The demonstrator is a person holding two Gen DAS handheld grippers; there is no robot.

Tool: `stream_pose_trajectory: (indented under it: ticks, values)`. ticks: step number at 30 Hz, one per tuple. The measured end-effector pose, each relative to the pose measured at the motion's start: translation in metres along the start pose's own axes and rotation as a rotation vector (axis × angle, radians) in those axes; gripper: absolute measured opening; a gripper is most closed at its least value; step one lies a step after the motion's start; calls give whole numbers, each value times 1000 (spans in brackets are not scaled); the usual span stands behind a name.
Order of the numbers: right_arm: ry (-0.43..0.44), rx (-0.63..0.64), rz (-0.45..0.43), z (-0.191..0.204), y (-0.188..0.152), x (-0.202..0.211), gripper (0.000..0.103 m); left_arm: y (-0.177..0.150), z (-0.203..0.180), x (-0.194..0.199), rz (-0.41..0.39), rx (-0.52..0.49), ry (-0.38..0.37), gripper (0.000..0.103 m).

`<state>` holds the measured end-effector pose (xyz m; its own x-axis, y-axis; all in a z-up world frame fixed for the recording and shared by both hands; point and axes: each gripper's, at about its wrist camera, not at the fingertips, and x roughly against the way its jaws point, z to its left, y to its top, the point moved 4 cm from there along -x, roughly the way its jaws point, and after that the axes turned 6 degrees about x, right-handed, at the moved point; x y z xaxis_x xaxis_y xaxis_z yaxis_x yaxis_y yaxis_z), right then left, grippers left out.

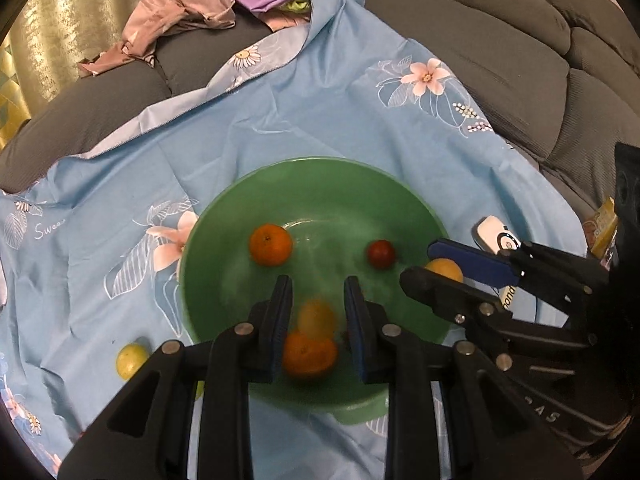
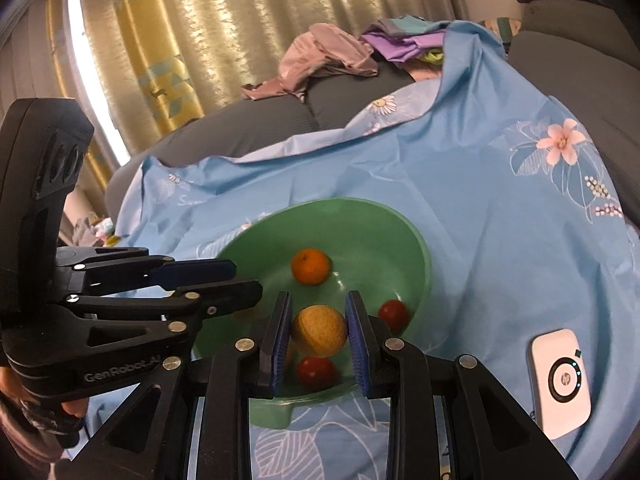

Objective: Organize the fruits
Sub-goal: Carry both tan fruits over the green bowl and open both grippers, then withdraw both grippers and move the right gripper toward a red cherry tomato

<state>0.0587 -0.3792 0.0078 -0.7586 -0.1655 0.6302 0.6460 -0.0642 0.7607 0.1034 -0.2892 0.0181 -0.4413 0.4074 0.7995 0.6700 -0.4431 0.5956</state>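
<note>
blue floral sheet [image 1: 320, 120], grey sofa [image 1: 500, 52] (curtain [image 2: 180, 40] bhd)

A green bowl [image 1: 224, 216] sits upright on blue floral cloth; inside lie an orange mandarin [image 1: 271, 244] toward the far left, a small red fruit [image 1: 381, 254] to the right, another orange fruit [image 1: 309, 353] and a blurred yellow one [image 1: 316, 318] near the front; a yellow-green fruit [image 1: 130, 360] lies outside, beside the bowl's left rim.
</note>
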Motion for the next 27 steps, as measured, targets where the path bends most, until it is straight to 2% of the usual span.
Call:
stream_pose_trajectory:
  ticks: [4,6,8,10,11,13,17,21,27]
  values:
    - [-23,-5,15,-4,-2,-4,29,2,1,-4,1,4,12,28]
    - [-32,-6,21,-4,-3,-5,29,1,5,-3,-2,13,17,36]
    - [-44,-13,23,-5,-3,-3,30,0,10,0,-3,34,25,55]
    - [-43,-21,17,-5,-3,0,32,-5,20,7,-7,67,36,65]
    - [-37,-28,8,-6,-2,4,36,-6,24,10,-7,75,41,73]
    - [-12,-56,-19,-8,-2,13,40,-15,37,22,-16,100,68,79]
    - [-7,-108,-54,-17,-4,32,40,-42,66,46,-33,165,111,83]
    - [12,-126,-50,-13,-11,42,40,-74,89,68,-40,208,167,83]
    - [58,-56,-8,19,-20,44,40,-124,132,112,-70,316,235,84]
